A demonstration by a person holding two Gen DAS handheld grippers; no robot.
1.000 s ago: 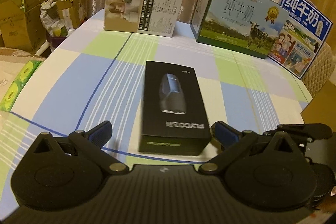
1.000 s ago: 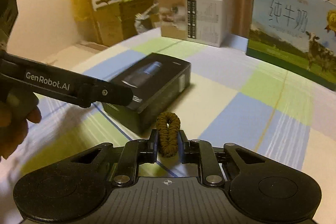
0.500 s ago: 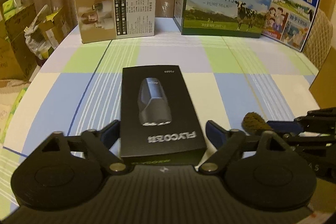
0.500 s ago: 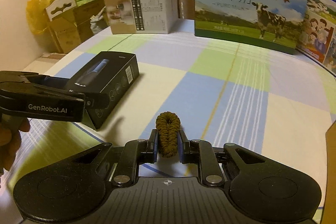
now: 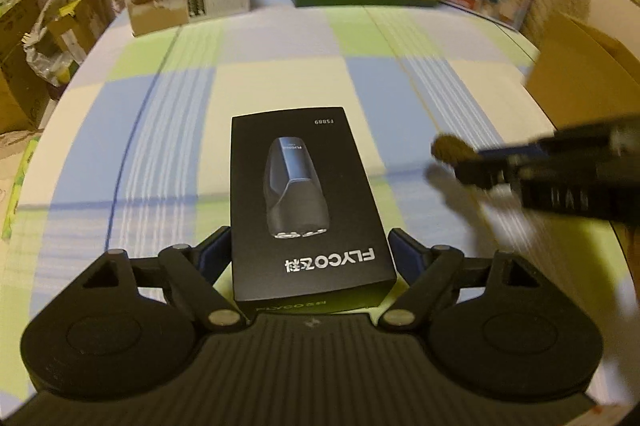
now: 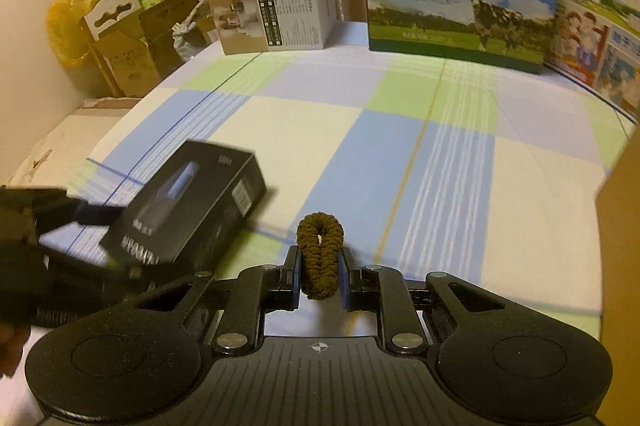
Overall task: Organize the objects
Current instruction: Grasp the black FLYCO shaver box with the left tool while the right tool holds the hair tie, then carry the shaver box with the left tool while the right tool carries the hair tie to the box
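Matt cardboard box [image 5: 308, 202], cloth tablecloth [image 5: 280, 66]

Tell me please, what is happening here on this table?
A person is tidying with a handheld claw in each hand. The left claw is clamped on the black shaver box; in the right view it looks tilted off the checked tablecloth. The right claw pinches a brown braided loop. Three bigger boxes stand at the back.

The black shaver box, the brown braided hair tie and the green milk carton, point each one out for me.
Black shaver box [image 5: 308, 202]: left wrist view, on its printed top face.
Brown braided hair tie [image 6: 320, 250]: right wrist view, on its loop.
Green milk carton [image 6: 460, 2]: right wrist view, on its front panel.
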